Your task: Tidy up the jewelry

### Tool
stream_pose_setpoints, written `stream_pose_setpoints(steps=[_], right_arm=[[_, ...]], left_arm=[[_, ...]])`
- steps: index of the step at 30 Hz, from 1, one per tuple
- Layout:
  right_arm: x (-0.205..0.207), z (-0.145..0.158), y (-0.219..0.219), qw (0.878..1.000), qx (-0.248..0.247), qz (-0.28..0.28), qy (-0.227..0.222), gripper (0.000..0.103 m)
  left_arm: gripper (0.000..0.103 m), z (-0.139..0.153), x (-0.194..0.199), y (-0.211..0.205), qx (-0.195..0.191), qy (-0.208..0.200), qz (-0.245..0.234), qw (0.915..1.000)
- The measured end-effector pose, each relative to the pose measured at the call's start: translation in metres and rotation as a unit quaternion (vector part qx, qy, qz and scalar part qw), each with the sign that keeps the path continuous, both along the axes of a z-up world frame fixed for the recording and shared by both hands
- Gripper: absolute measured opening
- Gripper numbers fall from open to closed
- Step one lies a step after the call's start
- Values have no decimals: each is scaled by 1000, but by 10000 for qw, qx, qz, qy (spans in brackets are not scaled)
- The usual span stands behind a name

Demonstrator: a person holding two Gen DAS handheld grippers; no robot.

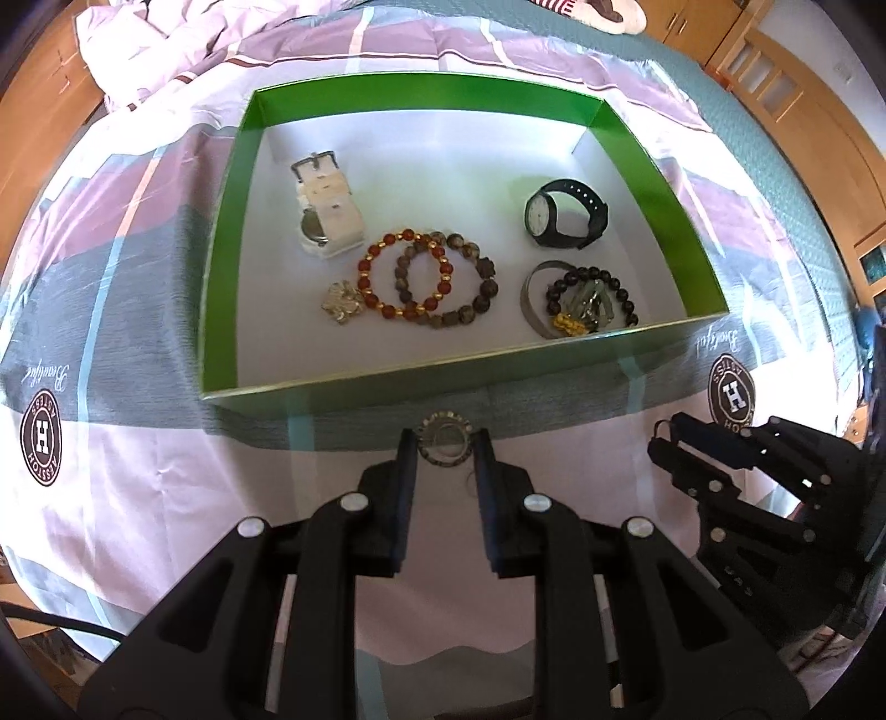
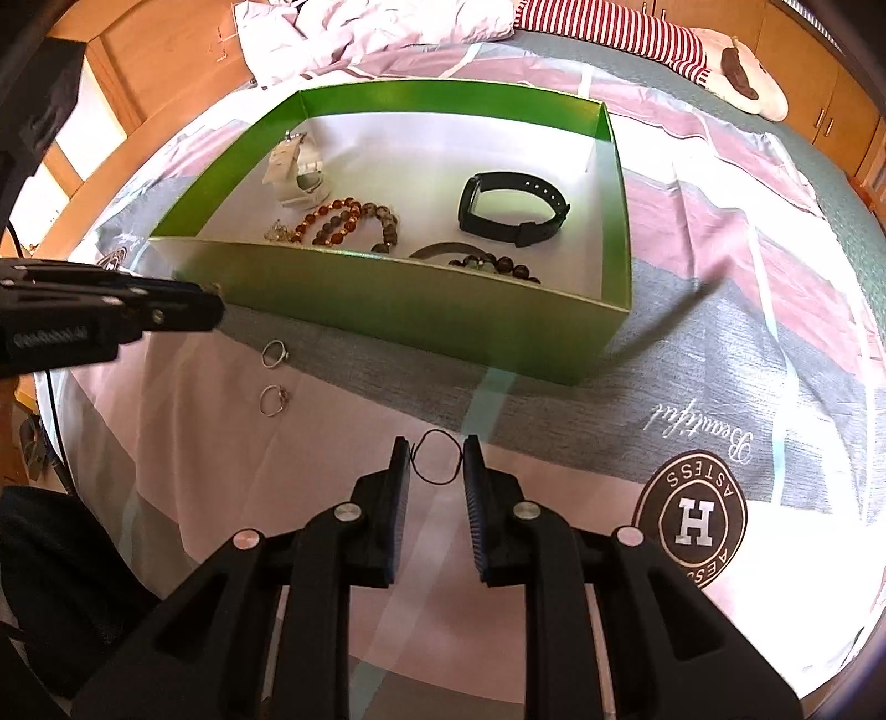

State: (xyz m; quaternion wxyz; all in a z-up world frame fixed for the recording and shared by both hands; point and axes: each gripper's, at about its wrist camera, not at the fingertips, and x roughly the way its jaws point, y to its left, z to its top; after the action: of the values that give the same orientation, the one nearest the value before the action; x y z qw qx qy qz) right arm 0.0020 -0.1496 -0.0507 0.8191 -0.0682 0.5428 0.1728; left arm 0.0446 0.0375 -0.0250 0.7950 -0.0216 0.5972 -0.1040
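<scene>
A green box (image 1: 360,382) with a white floor sits on the bed. It holds a white watch (image 1: 326,207), a black watch (image 1: 565,213), bead bracelets (image 1: 426,277) and a dark bead bracelet (image 1: 592,302). My left gripper (image 1: 444,443) is shut on a round beaded ring (image 1: 444,440), held just before the box's near wall. My right gripper (image 2: 437,457) is shut on a thin black loop (image 2: 439,458) above the sheet. In the left wrist view the right gripper (image 1: 667,437) shows at the right. Two silver rings (image 2: 275,353) (image 2: 273,400) lie on the sheet.
The box also shows in the right wrist view (image 2: 421,315), with my left gripper (image 2: 213,307) at its near left corner. A crumpled duvet (image 1: 183,44) and a plush toy (image 2: 742,77) lie at the far end. Wooden furniture (image 1: 819,127) surrounds the bed.
</scene>
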Motion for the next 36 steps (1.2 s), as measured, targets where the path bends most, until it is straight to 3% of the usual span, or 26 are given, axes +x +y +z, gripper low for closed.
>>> stream_pose_setpoints(steps=[6, 14, 36], right_arm=[[0, -12, 11, 9997, -120, 160, 143, 20], [-2, -17, 25, 9991, -200, 324, 163, 20], [1, -20, 27, 9992, -254, 265, 144, 20]], left_arm=[[21, -12, -1, 2, -25, 204, 26, 9998], [21, -33, -17, -20, 262, 358, -339, 9984], [21, -38, -17, -27, 401, 384, -422, 9976]])
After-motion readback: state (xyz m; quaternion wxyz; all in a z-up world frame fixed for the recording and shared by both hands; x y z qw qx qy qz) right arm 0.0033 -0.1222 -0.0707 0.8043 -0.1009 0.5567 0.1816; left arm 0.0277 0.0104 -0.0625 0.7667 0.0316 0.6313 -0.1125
